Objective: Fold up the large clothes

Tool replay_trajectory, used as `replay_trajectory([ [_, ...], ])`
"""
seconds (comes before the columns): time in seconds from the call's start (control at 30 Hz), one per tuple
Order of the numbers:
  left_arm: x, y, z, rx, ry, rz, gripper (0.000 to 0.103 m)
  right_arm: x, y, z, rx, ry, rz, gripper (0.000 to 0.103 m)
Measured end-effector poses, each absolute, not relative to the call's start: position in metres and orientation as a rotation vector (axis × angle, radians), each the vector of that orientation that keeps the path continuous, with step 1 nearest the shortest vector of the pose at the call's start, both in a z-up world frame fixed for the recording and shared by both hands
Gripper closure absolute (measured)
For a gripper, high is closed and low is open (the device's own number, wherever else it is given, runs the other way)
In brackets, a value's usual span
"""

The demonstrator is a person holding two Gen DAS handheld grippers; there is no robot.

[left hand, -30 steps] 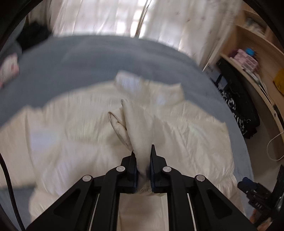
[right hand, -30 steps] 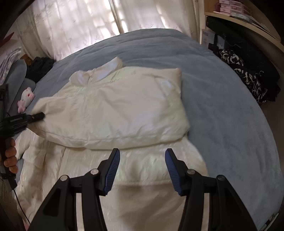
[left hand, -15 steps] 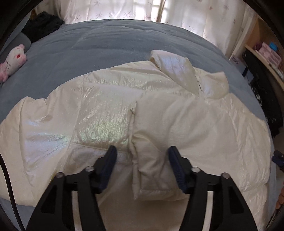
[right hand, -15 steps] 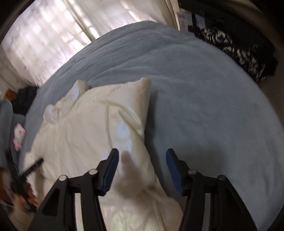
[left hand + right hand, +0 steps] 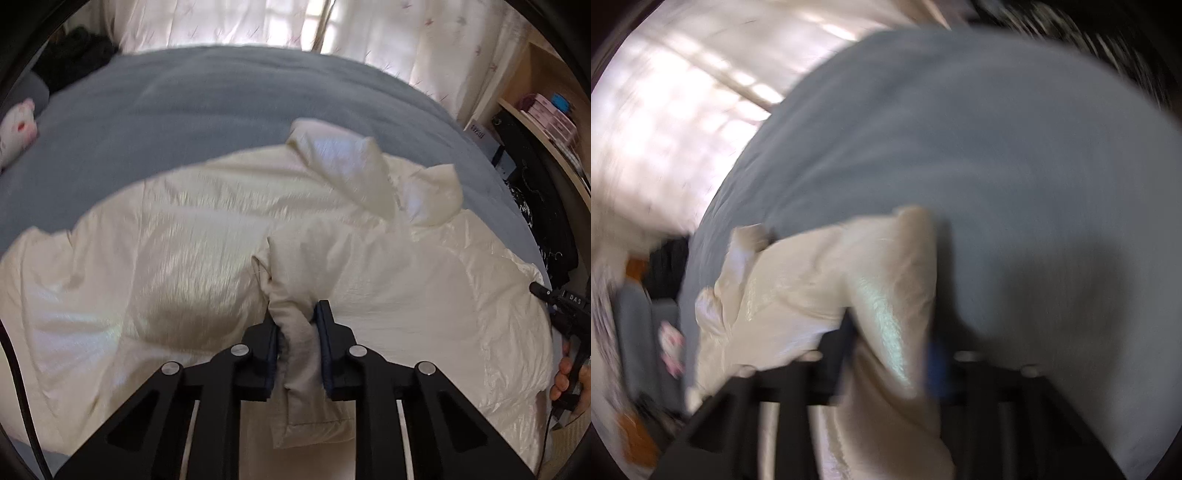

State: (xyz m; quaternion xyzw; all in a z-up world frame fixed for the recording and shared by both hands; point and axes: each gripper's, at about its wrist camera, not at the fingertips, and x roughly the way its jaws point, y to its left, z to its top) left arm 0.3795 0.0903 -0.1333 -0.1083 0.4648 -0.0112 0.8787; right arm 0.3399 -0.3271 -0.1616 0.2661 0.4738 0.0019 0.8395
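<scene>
Mid-fold: cream coat [image 5: 207,258] lies flat on bed [image 5: 192,103], left tool [image 5: 300,325] just clenched on sleeve cuff [image 5: 295,321], right tool [image 5: 890,343] closing on coat's right edge; next prob. needs both lifted & carried across together.

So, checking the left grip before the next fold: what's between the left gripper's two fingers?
A bunched fold of the cream jacket's sleeve, pinched by the left gripper; the left wrist view shows it.
</scene>
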Motion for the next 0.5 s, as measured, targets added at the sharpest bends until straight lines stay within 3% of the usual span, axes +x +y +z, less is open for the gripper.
replay_trajectory([
  [0.1,0.383,0.08,-0.146,-0.148,0.996,-0.001,0.08,0.345,-0.327,-0.176,0.454,1.047,-0.094,0.076],
  [0.17,0.383,0.079,-0.152,-0.154,1.01,0.017,0.078,0.343,-0.33,-0.179,0.461,1.066,-0.11,0.061],
  [0.2,0.381,0.079,-0.149,-0.161,1.006,0.024,0.078,0.339,-0.332,-0.176,0.472,1.064,-0.12,0.059],
  [0.33,0.367,0.081,-0.13,-0.116,0.979,0.05,0.077,0.32,-0.336,-0.152,0.479,1.03,-0.124,0.058],
  [0.5,0.334,0.089,-0.094,-0.091,0.882,0.085,0.064,0.292,-0.313,-0.111,0.409,0.946,-0.073,0.058],
])
